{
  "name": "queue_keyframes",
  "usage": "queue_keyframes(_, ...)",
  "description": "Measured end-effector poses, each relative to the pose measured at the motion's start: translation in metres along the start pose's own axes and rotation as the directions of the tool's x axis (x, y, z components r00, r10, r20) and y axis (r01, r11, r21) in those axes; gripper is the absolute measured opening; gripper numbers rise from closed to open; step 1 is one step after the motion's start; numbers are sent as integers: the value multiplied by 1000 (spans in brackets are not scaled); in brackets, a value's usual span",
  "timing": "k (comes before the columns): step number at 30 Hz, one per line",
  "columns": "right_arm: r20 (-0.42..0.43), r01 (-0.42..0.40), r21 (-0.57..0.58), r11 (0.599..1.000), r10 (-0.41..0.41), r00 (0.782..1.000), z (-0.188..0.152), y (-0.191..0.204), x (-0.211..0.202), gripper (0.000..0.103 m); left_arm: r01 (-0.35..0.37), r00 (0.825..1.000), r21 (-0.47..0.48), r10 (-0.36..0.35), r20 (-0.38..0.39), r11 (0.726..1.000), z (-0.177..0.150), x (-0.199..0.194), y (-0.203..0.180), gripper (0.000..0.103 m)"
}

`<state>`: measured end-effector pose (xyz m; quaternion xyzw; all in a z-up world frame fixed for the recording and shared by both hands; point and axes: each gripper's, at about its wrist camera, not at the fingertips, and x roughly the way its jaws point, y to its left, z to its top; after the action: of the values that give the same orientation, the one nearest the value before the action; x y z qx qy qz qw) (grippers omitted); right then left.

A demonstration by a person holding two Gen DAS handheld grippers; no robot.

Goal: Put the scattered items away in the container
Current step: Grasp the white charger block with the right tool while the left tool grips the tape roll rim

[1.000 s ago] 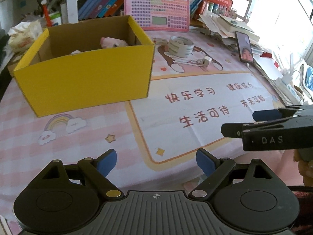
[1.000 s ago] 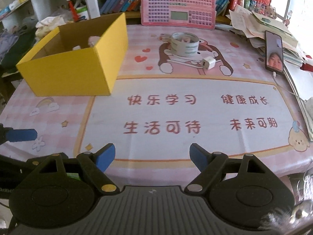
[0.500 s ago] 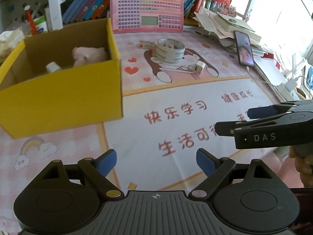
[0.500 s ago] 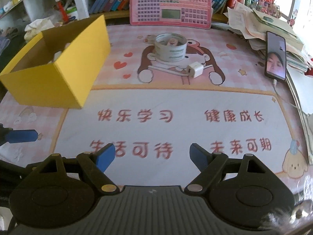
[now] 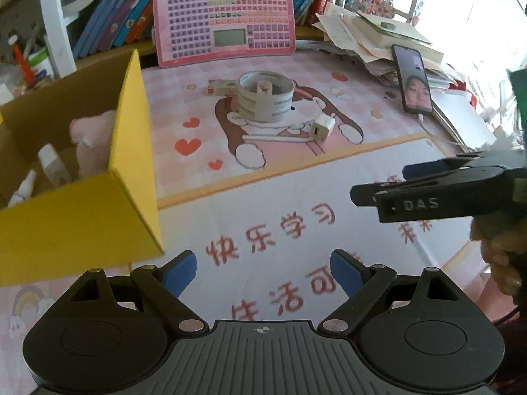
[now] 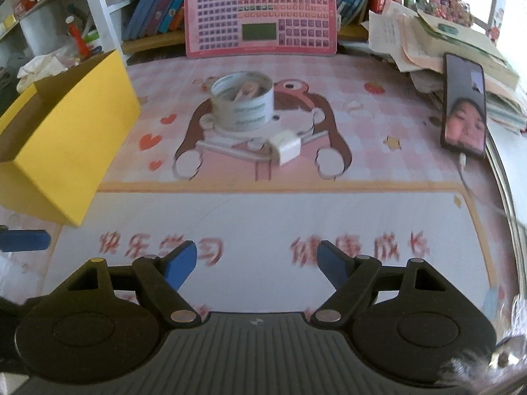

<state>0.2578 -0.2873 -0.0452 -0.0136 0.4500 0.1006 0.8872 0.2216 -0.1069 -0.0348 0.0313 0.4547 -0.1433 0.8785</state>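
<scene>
Yellow cardboard box [image 5: 79,217] is sitting open-topped at the left of the bench [image 5: 378,171], which is wearing a pink cartoon-printed mat. Only the left wrist view is looking down into the box, where a pink plush toy [image 5: 90,138] and two small white bottles [image 5: 49,164] are lying. From the right wrist view the same box [image 6: 75,138] is showing just its outer walls and rim.

A roll of tape [image 6: 242,100] is standing mid-bench, well apart from the box, with a small pale item resting inside its ring. A white charger plug [image 6: 286,147] is lying just in front of the roll, nearer the cameras. The left wrist view alone is showing a small beige block [image 5: 221,86] touching the roll's far left side. A phone [image 6: 465,105] with a lit screen is leaning against stacked papers at the right edge.

The left gripper [image 5: 263,270] is hovering over the mat with its jaws spread wide, holding nothing. The right gripper [image 6: 257,263] is likewise hovering with jaws wide apart and empty, and it is also appearing side-on in the left wrist view.
</scene>
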Motion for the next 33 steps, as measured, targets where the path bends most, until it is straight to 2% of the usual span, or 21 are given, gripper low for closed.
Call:
queue_keyframes(7,35,-18,-69,997,20,999,26,-18,34,71,-14,999,-14,14,33,1000,26,7,-12,91)
queue_keyframes(12,73,-42,-123,991,52,996,43,-25,53,69,-20,998,-51,23,61,998,46,10,-16,91)
queue_keyframes(24,72,-75,-172,982,89,993,66,-33,94,62,-69,995,-143,79,66,987,81,34,-12,91)
queue_keyframes(27,59,-94,-170,981,105,993,69,-37,101,45,-70,995,-162,79,55,984,88,43,-12,91)
queue_keyframes(33,47,-113,-141,984,121,992,64,-49,94,43,-88,994,-153,97,56,984,107,61,-19,91)
